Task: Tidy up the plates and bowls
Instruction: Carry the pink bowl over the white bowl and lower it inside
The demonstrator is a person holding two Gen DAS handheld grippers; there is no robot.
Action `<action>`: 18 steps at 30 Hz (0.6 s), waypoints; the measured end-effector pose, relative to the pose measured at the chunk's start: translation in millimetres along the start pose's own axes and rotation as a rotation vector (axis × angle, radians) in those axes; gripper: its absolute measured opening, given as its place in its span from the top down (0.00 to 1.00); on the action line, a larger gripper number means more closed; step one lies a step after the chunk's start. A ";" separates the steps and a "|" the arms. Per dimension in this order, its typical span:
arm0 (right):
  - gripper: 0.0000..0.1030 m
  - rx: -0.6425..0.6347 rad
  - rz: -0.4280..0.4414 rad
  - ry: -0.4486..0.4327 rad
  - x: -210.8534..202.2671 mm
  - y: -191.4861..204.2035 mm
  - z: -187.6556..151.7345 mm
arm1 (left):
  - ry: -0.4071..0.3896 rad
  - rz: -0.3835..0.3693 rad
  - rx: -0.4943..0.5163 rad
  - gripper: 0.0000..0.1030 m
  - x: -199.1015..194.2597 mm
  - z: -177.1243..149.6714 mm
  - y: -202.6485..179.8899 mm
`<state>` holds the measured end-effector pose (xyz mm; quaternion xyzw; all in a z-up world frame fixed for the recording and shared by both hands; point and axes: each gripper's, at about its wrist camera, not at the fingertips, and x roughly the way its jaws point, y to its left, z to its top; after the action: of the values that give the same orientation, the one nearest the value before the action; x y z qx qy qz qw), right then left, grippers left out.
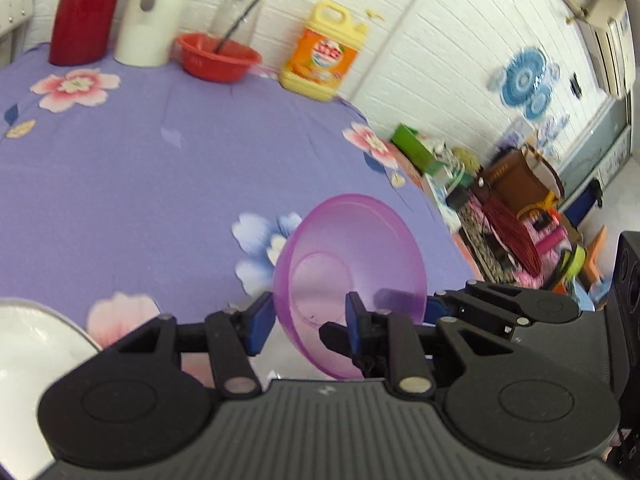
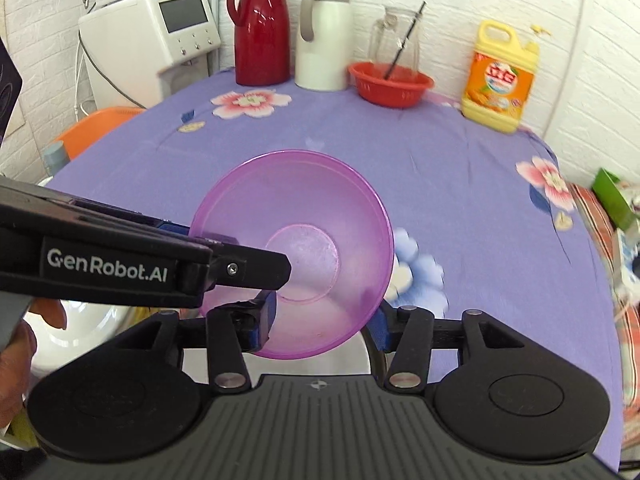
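Observation:
A see-through purple bowl (image 1: 352, 256) (image 2: 300, 216) hangs tilted above the purple flowered tablecloth (image 2: 440, 168). My left gripper (image 1: 308, 322) (image 2: 256, 254) is shut on its wall, one finger inside the bowl and the other outside. My right gripper (image 2: 320, 324) stands open with the bowl's lower edge between its blue pads (image 2: 264, 320); I cannot see the pads pressing on it. In the left wrist view one of the right gripper's fingers (image 1: 436, 306) shows behind the bowl. A white dish (image 1: 24, 352) (image 2: 80, 332) lies at the lower left, below the left gripper.
Along the back wall stand a red flask (image 2: 262, 28), a white jug (image 2: 324, 40), a glass pitcher (image 2: 396, 36), a red basket (image 2: 390, 84) and a yellow detergent bottle (image 2: 500, 80). A person's hand (image 2: 16, 360) is at the lower left. The table's edge falls off at the right.

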<state>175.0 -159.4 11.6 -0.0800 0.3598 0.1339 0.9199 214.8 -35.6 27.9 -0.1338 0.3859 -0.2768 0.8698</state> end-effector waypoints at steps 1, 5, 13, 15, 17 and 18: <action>0.17 0.003 0.000 0.005 -3.1 -0.8 -8.4 | 0.013 -0.001 0.006 0.79 1.4 -6.6 -3.5; 0.12 0.016 0.020 0.007 -7.6 -2.6 -27.3 | 0.036 -0.006 0.015 0.79 2.7 -21.1 -7.6; 0.04 -0.011 0.052 -0.031 -15.0 -3.1 -39.2 | 0.063 0.011 0.028 0.71 5.8 -22.4 -9.4; 0.01 0.007 0.072 -0.036 -16.7 -7.0 -41.2 | 0.065 0.016 0.021 0.57 5.5 -22.7 -8.6; 0.00 0.030 0.089 -0.041 -18.3 -10.4 -42.4 | 0.050 0.010 0.006 0.44 1.3 -22.5 -7.1; 0.00 0.034 0.094 -0.045 -19.2 -11.4 -42.9 | 0.043 0.009 0.007 0.44 -0.6 -21.8 -6.7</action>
<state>137.4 -184.3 -6.0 -0.0443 0.3447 0.1725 0.9217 195.7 -41.1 16.8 -0.1231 0.4044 -0.2770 0.8629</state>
